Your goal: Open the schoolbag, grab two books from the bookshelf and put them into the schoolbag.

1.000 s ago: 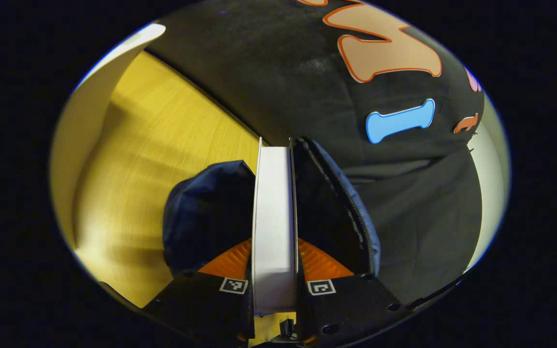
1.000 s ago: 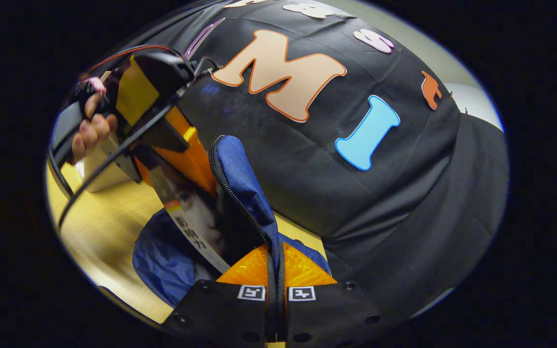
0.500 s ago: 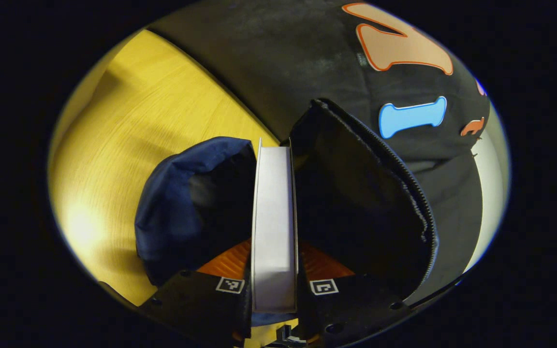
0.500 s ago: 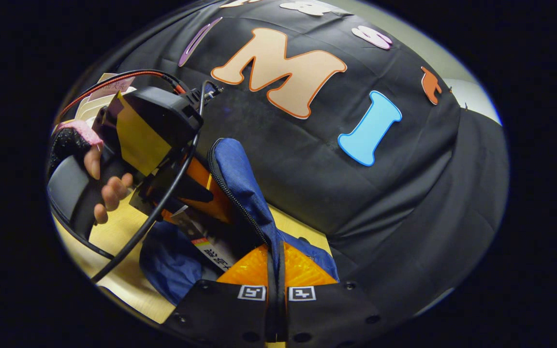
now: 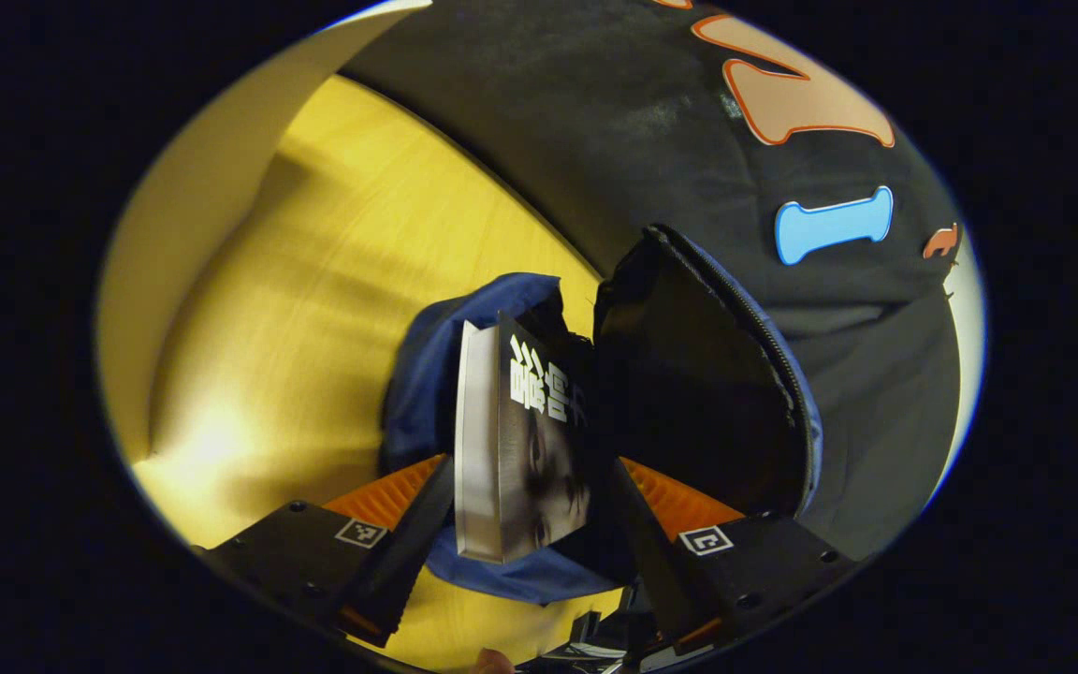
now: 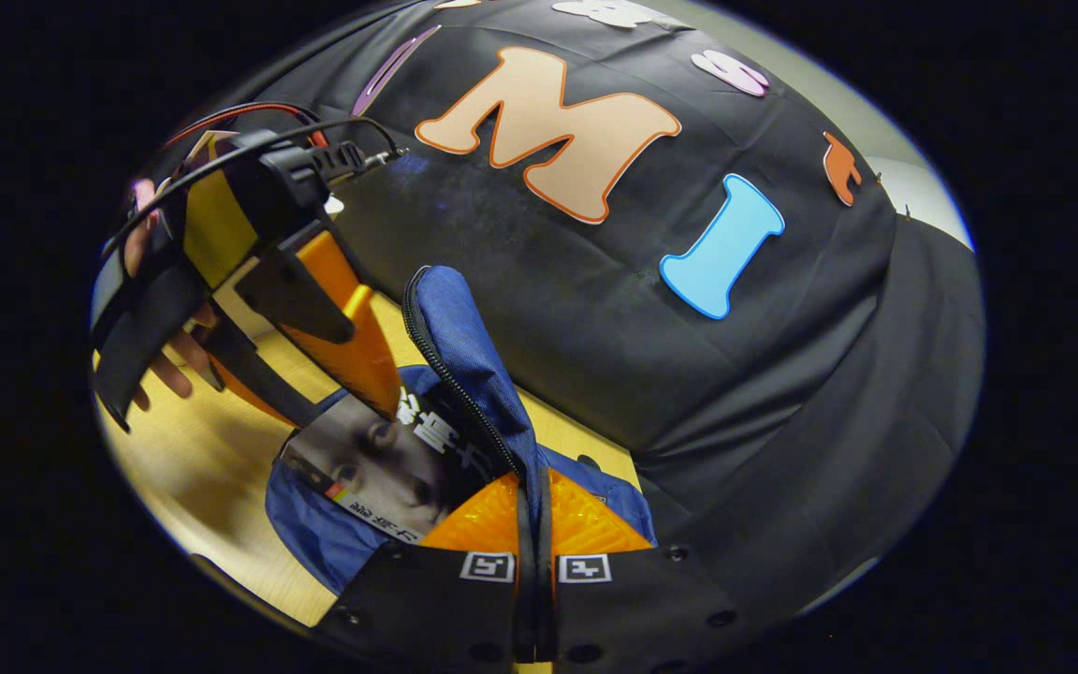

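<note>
The blue schoolbag [image 5: 427,374] stands on the yellow wooden table [image 5: 296,309] with its mouth held open. A book [image 5: 520,449] with a face on its dark cover leans loose in the opening. My left gripper [image 5: 528,468] is open, its fingers spread wide on either side of the book. My right gripper [image 6: 534,505] is shut on the zipped edge of the bag's flap [image 6: 464,365], holding it upright. In the right gripper view, the left gripper [image 6: 342,412] hangs just above the book [image 6: 380,459], which lies tilted in the schoolbag [image 6: 314,524], with a hand [image 6: 165,365] behind it.
The black cloth wall [image 5: 595,131] rises right behind the bag. A pale panel [image 5: 202,187] borders the table's far left side. Bare tabletop [image 6: 193,459] lies left of the bag. Cables [image 6: 249,112] run from the left gripper's top.
My left gripper has opened and let go of the book, which now leans in the bag's mouth with its cover showing. The left gripper has drawn back upward. The right gripper keeps holding the flap.
</note>
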### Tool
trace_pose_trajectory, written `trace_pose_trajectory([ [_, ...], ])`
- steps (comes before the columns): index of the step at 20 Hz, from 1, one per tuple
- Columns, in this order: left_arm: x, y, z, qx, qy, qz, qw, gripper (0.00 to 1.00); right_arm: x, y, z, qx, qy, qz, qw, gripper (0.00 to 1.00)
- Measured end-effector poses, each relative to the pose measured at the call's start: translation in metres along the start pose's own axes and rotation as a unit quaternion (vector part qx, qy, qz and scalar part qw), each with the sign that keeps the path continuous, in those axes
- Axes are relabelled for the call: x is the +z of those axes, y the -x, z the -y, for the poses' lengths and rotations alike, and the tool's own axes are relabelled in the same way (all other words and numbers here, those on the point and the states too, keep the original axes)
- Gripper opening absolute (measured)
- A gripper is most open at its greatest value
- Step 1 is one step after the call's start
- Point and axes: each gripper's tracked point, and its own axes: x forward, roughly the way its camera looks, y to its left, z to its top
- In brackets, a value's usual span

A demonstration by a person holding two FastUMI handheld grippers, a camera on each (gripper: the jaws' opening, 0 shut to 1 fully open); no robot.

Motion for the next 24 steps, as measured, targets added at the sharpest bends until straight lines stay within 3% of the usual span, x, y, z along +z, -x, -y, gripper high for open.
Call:
trace_pose_trajectory([
  [2,0.000,0.016,0.001,0.003,-0.013,-0.002,1.000,0.97,-0.001,0.000,-0.001,0.001,0.004,0.000,1.000,0.03],
  [3,-0.001,0.027,0.003,0.006,-0.024,-0.006,1.000,0.92,-0.001,0.000,-0.001,0.002,0.007,-0.001,1.000,0.02],
  [4,-0.003,0.038,0.006,0.009,-0.033,-0.009,0.999,0.96,-0.001,0.000,-0.003,0.003,0.009,0.000,1.000,0.03],
  [10,0.001,0.110,0.028,0.013,-0.087,-0.011,0.996,0.97,-0.005,0.003,-0.008,0.007,0.022,0.001,1.000,0.04],
  [16,0.037,0.190,0.043,0.024,-0.119,0.043,0.992,0.96,-0.007,0.004,-0.010,0.003,0.026,-0.005,1.000,0.04],
  [20,0.089,0.262,0.021,0.074,-0.146,0.118,0.979,0.96,-0.008,0.003,-0.013,0.003,0.033,-0.008,0.999,0.02],
  [21,0.102,0.280,0.013,0.088,-0.147,0.136,0.976,1.00,-0.009,0.002,-0.015,0.003,0.036,-0.009,0.999,0.04],
  [24,0.128,0.338,-0.017,0.137,-0.131,0.177,0.966,0.96,-0.011,0.001,-0.019,0.008,0.032,-0.014,0.999,0.02],
])
